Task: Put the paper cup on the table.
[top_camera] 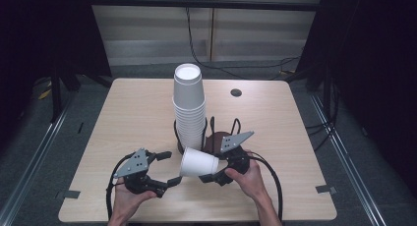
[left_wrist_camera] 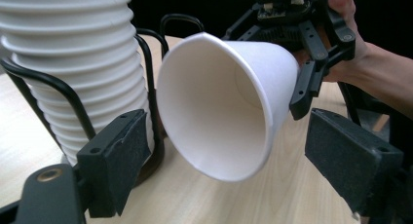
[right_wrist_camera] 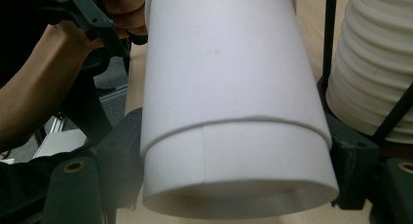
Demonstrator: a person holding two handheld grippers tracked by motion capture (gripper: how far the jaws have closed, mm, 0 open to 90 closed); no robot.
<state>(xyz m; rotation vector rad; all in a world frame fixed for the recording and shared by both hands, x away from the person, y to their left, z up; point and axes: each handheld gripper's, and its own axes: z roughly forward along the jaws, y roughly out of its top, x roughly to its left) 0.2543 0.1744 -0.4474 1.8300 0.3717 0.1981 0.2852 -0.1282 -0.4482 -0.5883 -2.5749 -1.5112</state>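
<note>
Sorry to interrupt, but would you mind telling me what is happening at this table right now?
A person is working with a hand-held tool in each hand. The right tool is shut on a white paper cup, held on its side with the mouth toward the left tool, which is open and close to the cup's rim without gripping it. Just behind them, a tall stack of cups stands in a black wire holder on the wooden table.

A pale wood-grain worktop (top_camera: 128, 118) with rounded corners stands on a grey floor (top_camera: 44, 152). A small dark round hole (top_camera: 236, 93) sits near its far edge. Behind it runs a light panelled wall (top_camera: 147, 34), crossed by a dark horizontal bar (top_camera: 206, 4). Black curtains (top_camera: 378, 64) hang at both sides. Cables (top_camera: 196, 54) trail down the wall and across the floor.
</note>
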